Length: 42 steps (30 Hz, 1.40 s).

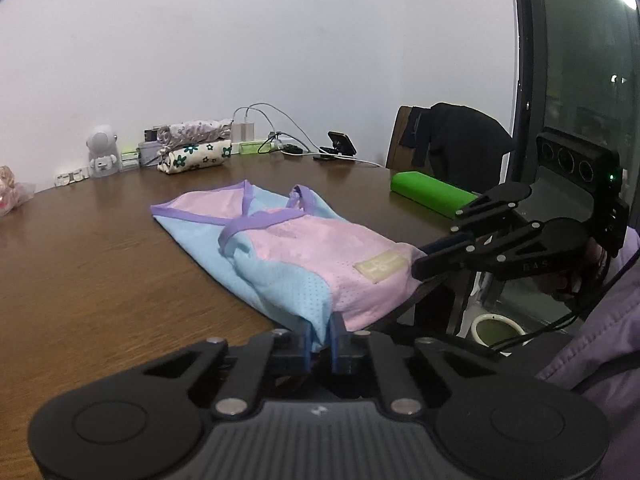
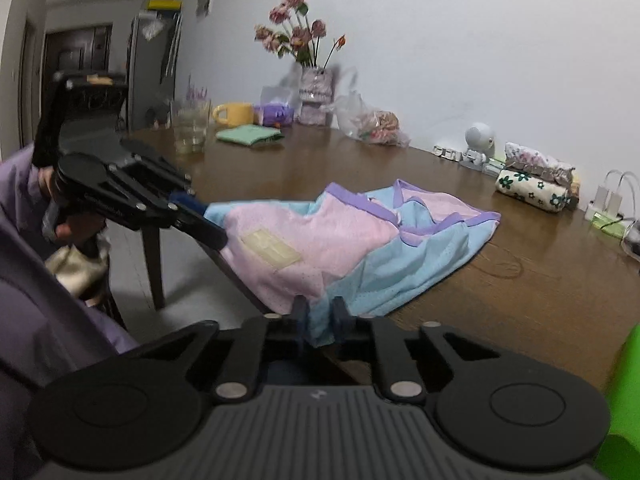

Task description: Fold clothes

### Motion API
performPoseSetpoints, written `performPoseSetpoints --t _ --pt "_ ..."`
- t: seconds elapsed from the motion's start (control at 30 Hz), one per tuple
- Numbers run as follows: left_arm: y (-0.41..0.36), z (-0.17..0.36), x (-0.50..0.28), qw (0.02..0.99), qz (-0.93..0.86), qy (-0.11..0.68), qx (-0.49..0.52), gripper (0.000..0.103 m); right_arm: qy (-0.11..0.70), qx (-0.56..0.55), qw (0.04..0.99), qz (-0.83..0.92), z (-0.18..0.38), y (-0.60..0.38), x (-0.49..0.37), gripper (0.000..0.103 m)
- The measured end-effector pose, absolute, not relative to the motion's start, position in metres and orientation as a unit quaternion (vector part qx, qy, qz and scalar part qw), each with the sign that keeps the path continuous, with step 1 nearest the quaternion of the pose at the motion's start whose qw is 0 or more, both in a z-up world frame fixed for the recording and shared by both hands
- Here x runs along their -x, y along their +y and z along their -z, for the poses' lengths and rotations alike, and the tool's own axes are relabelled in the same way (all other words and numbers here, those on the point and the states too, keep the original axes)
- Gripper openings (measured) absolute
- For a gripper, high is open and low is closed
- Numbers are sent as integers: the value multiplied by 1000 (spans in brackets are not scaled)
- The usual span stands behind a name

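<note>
A pink and light-blue mesh tank top [image 1: 288, 248] with purple trim lies folded lengthwise on the brown table [image 1: 100, 264], its hem over the near edge. It also shows in the right wrist view [image 2: 360, 240]. My left gripper [image 1: 320, 334] is shut on the hem's blue part. My right gripper [image 2: 320, 322] is shut on the hem too. Each gripper shows in the other's view, the right [image 1: 420, 264] at the pink corner near a cream label [image 1: 380, 266], the left [image 2: 212, 232] at the hem's other corner.
Rolled floral cloths [image 1: 196, 148], a small white robot figure [image 1: 102, 152], chargers and cables [image 1: 280, 140] line the far edge. A green box [image 1: 432, 194] and a chair with a dark jacket [image 1: 460, 140] stand right. A vase of flowers [image 2: 312, 80], mug [image 2: 232, 114] and glass [image 2: 192, 128] stand far left.
</note>
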<state>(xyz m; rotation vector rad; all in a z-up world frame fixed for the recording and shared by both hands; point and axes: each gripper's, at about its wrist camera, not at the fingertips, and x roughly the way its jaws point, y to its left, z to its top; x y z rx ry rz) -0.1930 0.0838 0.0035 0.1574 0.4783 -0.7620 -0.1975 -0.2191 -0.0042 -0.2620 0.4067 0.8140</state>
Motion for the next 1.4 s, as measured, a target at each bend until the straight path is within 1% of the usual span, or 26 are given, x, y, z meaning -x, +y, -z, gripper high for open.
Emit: performPoseSetpoints --t 0.07,0.23,0.37,0.47,0.63,0.67,0.7,0.73,0.77,0.8,0.83,0.9,1.0,1.07,1.1,1.13,1.17,1.2,1.23,1.4 --pt "87 -8 197 895 378 226 -68 4 191 118 889 -399 2 -220 199 3" --pt "101 -32 203 899 396 184 -35 3 162 85 892 -412 -15 -233 203 2" --pt "108 -50 178 916 368 161 -11 3 139 60 905 -399 -33 -240 190 2" --pt "107 -57 141 919 352 175 21 3 128 48 920 -367 -44 -237 165 2" --pt "83 -58 95 918 329 218 22 3 167 40 934 -312 -49 -213 108 2" --pt "82 -57 93 918 325 227 26 6 178 40 936 -301 -49 -208 98 2" --pt "85 -56 97 916 331 222 36 16 183 43 936 -298 -48 -204 92 2" --pt "87 -56 103 914 339 217 45 38 184 44 935 -300 -47 -202 91 2" --pt "89 -55 113 911 351 208 48 51 185 43 934 -304 -44 -201 92 2" --pt "90 -53 123 909 363 198 50 73 186 41 932 -307 -43 -200 92 2" --pt "87 -50 135 910 368 184 40 84 186 41 932 -309 -42 -200 95 2" --pt "72 -43 151 910 379 169 -4 87 186 38 931 -313 -40 -204 99 2" --pt "50 -29 151 904 382 186 -48 87 187 29 931 -313 -40 -212 105 2" --pt "42 -24 142 904 375 202 -41 85 187 23 932 -308 -41 -217 107 2" --pt "41 -21 137 903 374 210 -32 82 187 19 933 -308 -40 -220 108 2" --pt "39 -19 133 900 375 220 -29 66 188 17 932 -308 -40 -222 108 2" --pt "38 -17 130 896 379 229 -32 53 189 15 933 -307 -39 -223 109 2" --pt "36 -15 127 892 384 238 -36 25 190 14 933 -306 -38 -225 110 2" --pt "36 -13 125 888 387 246 -38 14 192 13 933 -305 -38 -225 111 2" --pt "54 -13 140 886 396 238 -37 11 218 12 927 -305 -28 -227 126 2"
